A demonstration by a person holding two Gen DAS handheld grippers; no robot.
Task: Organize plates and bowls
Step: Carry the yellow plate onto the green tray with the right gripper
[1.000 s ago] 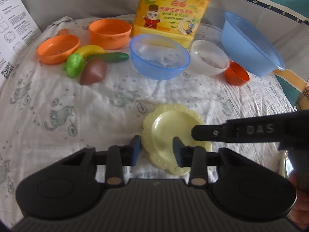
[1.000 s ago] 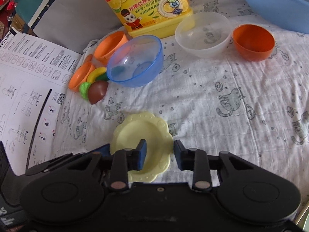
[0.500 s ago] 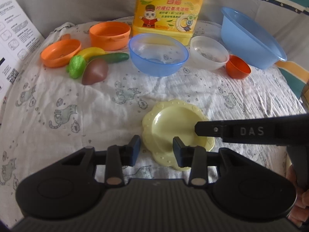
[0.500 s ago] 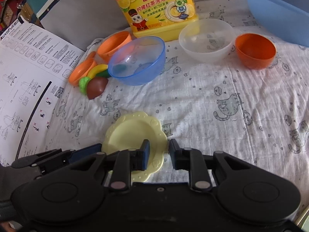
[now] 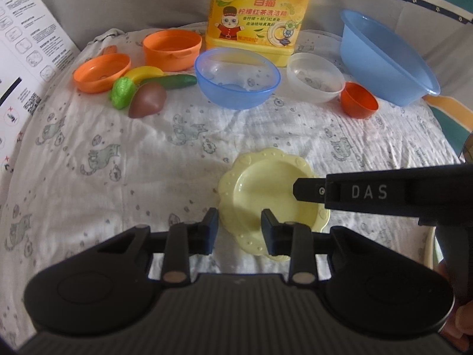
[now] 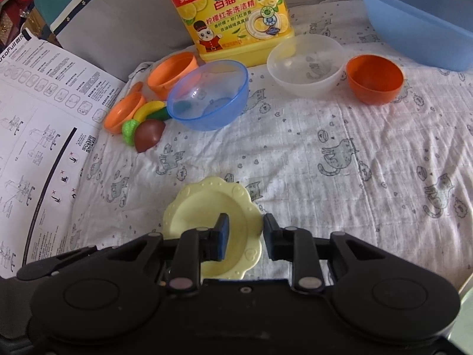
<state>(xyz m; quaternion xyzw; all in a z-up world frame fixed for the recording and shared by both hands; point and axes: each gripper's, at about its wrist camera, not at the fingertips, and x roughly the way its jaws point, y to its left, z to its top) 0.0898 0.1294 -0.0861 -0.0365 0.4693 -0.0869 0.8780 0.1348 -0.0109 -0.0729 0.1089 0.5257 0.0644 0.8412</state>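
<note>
A pale yellow scalloped plate (image 5: 266, 195) (image 6: 207, 216) lies on the cat-print cloth (image 5: 118, 162), in front of both grippers. My left gripper (image 5: 239, 224) hovers at the plate's left edge. Its jaws are closing, with only that edge between them and no pad pressing. My right gripper (image 6: 245, 229) straddles the plate's right rim: one pad is over the plate's hollow, the other just outside the rim. Its jaws are opening and the pads stand apart from the rim. From the left wrist, one of the right gripper's fingers (image 5: 313, 190) reaches in over the plate.
At the back stand a blue bowl (image 5: 236, 80), a clear bowl (image 5: 314, 77), a small orange bowl (image 5: 359, 100), a large blue basin (image 5: 384, 56), an orange pot (image 5: 171, 47), an orange dish (image 5: 102, 71), toy vegetables (image 5: 147, 100) and a yellow detergent bottle (image 5: 260, 14). An instruction sheet (image 6: 35, 133) lies at the left.
The right gripper's jaws narrowed around the plate's rim, then widened a little. The left gripper drew back slightly and its jaws narrowed. The plate stays on the cloth.
</note>
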